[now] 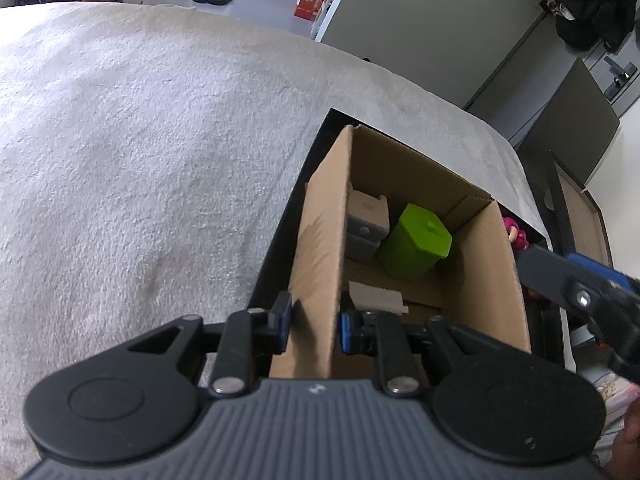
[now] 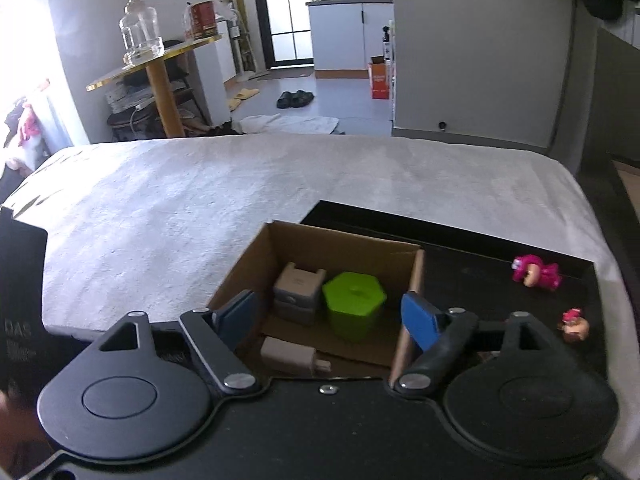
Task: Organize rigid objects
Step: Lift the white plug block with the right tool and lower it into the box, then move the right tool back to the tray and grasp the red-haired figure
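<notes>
An open cardboard box (image 1: 320, 240) (image 2: 412, 276) stands on a black tray (image 2: 480, 264) on the bed. Inside it are a green lidded pot (image 1: 416, 242) (image 2: 354, 310), a grey stacked block (image 1: 366, 224) (image 2: 298, 292) and a beige piece (image 1: 376, 298) (image 2: 288, 356). My left gripper (image 1: 312, 326) is shut on the box's left wall, one blue pad on each side. My right gripper (image 2: 332, 324) stands open above the box's near part, with nothing between its fingers; one of its fingers (image 1: 560, 276) shows in the left wrist view.
Two small pink toy figures (image 2: 536, 272) (image 2: 576, 322) lie on the tray right of the box. A white bedcover (image 1: 140, 160) (image 2: 200, 192) stretches left and beyond. A round side table (image 2: 156, 64) with jars stands past the bed. A dark object (image 2: 20, 280) is at the left edge.
</notes>
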### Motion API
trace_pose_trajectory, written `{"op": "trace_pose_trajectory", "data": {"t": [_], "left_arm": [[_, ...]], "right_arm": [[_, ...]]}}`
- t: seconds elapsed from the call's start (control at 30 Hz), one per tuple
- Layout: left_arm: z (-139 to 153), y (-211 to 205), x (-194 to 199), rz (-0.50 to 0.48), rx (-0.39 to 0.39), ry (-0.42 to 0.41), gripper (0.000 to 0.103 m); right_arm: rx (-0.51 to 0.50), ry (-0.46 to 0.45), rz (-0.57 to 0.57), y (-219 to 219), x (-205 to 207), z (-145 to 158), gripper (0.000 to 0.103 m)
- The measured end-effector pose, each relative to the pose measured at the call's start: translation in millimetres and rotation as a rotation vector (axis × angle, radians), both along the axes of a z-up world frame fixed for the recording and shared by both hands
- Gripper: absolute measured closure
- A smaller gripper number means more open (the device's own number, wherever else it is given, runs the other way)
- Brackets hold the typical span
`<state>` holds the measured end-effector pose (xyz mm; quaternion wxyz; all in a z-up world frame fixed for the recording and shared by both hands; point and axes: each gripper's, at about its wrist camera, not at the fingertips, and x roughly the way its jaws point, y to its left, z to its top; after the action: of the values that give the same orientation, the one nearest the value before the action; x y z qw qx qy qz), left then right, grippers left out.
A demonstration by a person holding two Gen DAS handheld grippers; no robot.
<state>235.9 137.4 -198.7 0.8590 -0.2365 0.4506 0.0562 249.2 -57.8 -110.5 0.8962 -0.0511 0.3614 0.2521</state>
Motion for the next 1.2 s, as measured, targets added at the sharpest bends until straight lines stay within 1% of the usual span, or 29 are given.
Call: {"op": "trace_pose_trajectory", "data": {"t": [0.17,0.3,0.57,0.77,0.9,1.0,1.1,1.17,1.2], "left_arm": [[1.8,2.0,-0.7,0.003,-0.003,-0.002,0.082],[2.6,2.2,-1.3,0.006,-0.004,0.001,0.082],[4.4,-1.8,-1.2,-0.003,0.006,0.003,0.081],[5.6,-3.1,-0.6,-0.003,0.019,-0.001,0.081],[5.2,-4.7,0.4,0.006,0.049,0.006,0.082],[4.6,-3.1,1.4,0.012,0.041,0.009,0.082],[4.5,-3.2,1.8,0.012,0.048,0.011,0.082],[4.6,-3.4,2.4,0.011,0.052,0.012,0.082],[4.7,-3.3,2.7,0.012,0.054,0.013,0.082]], "right_arm": [[-0.034,-0.022,-0.034,-17.0,-2.8,-0.2,0.017],[-0.065,-0.02,-0.058,-31.0,-3.7,-4.8,0.017],[-0.123,-0.03,-0.063,-57.4,-2.0,-9.8,0.017],[-0.187,-0.061,-0.06,-75.7,2.1,-19.1,0.017],[-0.263,-0.092,-0.053,-88.6,5.3,-32.9,0.017],[-0.338,-0.129,-0.029,-96.4,6.8,-44.1,0.018],[-0.405,-0.149,-0.02,-104.7,11.6,-55.6,0.022],[-0.432,-0.15,-0.021,-110.8,17.0,-62.2,0.029],[-0.446,-0.149,-0.022,-112.3,18.5,-64.3,0.03]]}}
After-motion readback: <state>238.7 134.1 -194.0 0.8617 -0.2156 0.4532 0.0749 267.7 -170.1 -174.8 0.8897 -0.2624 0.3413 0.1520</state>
